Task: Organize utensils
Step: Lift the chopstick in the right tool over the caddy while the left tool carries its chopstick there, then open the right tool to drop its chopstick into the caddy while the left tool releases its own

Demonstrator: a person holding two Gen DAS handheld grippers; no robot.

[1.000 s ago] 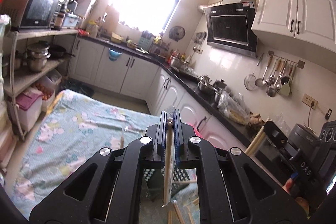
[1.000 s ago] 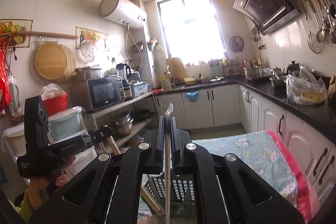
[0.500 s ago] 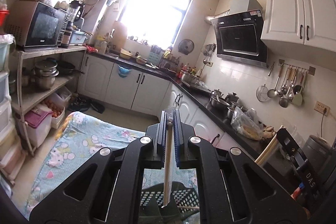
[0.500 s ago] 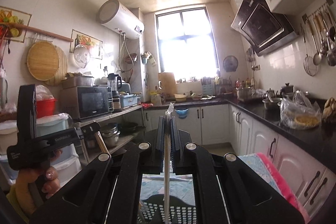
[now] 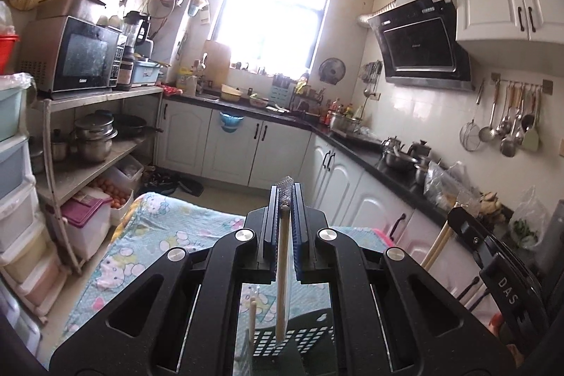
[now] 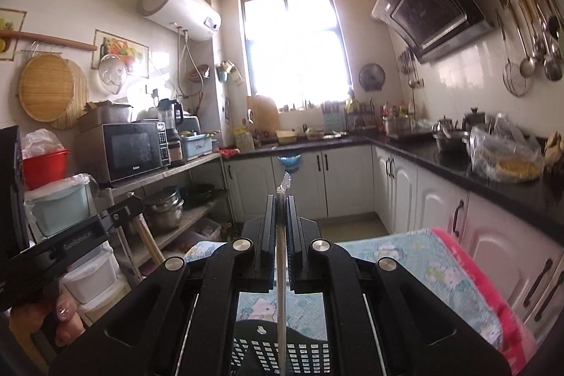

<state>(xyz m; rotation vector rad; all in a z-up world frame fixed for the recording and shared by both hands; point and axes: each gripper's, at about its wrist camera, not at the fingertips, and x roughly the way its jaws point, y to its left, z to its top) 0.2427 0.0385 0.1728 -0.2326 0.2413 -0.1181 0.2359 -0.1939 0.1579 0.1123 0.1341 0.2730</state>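
My left gripper (image 5: 284, 199) is shut on a wrapped pair of wooden chopsticks (image 5: 282, 273) that hang down toward a dark perforated utensil basket (image 5: 299, 340). Another chopstick (image 5: 251, 323) stands in that basket. My right gripper (image 6: 281, 203) is shut on a thin wrapped chopstick (image 6: 281, 298) that hangs over the same basket (image 6: 282, 351). The right gripper also shows at the right of the left wrist view (image 5: 493, 270), holding pale sticks. The left gripper shows at the left of the right wrist view (image 6: 70, 245).
The basket stands on a table with a light blue cartoon cloth (image 5: 158, 242). White cabinets and a black counter (image 6: 458, 164) run along the right. A shelf with a microwave (image 5: 70, 59) and pots stands left. Ladles hang on the wall (image 5: 507, 122).
Both grippers have tilted upward, so the table and basket sit lower in view. Both stay shut on their chopsticks.
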